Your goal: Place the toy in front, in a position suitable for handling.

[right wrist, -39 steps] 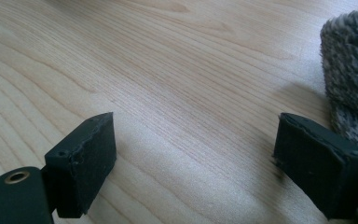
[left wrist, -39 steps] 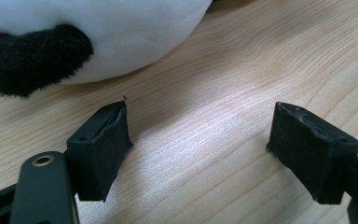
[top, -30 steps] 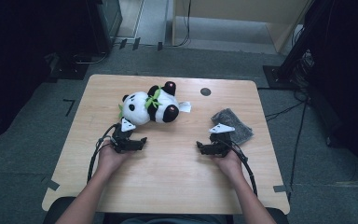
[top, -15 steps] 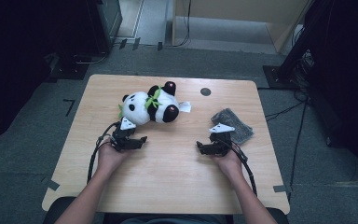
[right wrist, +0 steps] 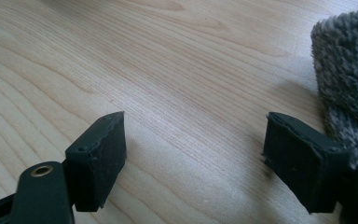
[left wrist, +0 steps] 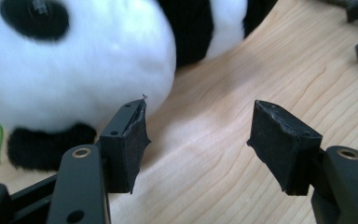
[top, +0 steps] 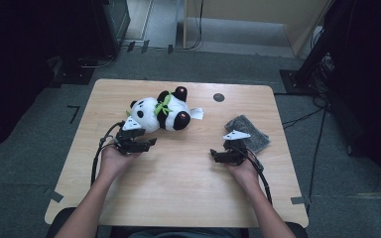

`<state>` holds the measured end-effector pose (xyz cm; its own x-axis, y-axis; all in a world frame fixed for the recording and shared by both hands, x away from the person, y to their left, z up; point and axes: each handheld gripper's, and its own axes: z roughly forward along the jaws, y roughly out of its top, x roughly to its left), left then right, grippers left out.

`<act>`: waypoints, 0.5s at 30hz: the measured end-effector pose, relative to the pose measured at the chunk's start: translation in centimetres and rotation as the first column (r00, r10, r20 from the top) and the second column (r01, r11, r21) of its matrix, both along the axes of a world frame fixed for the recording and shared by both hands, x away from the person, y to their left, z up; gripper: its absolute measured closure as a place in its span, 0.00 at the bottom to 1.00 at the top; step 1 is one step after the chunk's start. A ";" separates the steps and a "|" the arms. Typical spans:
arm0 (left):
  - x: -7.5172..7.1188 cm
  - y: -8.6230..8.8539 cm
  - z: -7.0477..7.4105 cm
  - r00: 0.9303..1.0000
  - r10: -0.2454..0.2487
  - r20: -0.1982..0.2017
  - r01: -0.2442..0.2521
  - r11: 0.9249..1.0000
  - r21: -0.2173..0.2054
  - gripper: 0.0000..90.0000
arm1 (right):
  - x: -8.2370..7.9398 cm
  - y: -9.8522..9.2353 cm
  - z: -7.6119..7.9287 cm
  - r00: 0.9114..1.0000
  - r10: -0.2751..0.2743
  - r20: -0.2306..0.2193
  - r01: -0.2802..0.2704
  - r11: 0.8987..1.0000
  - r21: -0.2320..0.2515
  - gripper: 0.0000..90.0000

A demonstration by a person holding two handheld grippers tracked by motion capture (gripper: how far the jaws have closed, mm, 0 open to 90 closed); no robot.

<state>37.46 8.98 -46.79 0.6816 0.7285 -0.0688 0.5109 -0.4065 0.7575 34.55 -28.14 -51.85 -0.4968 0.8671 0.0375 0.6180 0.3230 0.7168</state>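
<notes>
A black-and-white panda plush with a green ribbon lies on its side at the back left of the wooden table. My left gripper hovers just in front of it. In the left gripper view the panda's white body bulges close behind the left jaw. The left gripper is open over bare wood; its jaws have just been closing with nothing between them. My right gripper is low at the right, beside a grey fuzzy cloth. It is open and empty, and its jaws have just closed slightly.
The grey cloth sits right next to the right jaw in the right gripper view. A small black round mark lies at the table's back centre. Cables trail from both grippers toward the person. Dark equipment stands on the floor around the table.
The left gripper has lifted a little, nearer the panda's head. The right hand has stayed where it was.
</notes>
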 end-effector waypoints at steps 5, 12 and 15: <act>0.6 -0.2 0.8 1.000 0.001 0.016 0.000 1.000 -0.025 0.42 | 0.1 -0.3 0.0 1.000 0.010 0.007 -0.010 1.000 -0.006 0.28; 1.4 -0.5 1.8 0.999 0.007 0.032 -0.006 0.999 -0.050 0.44 | -0.1 -0.5 -0.3 0.999 0.014 0.036 -0.015 1.000 0.009 0.27; 1.7 -1.0 2.2 1.000 -0.001 0.029 0.002 1.000 -0.031 0.43 | -0.2 -0.6 -0.4 0.999 0.017 0.047 -0.017 1.000 0.012 0.27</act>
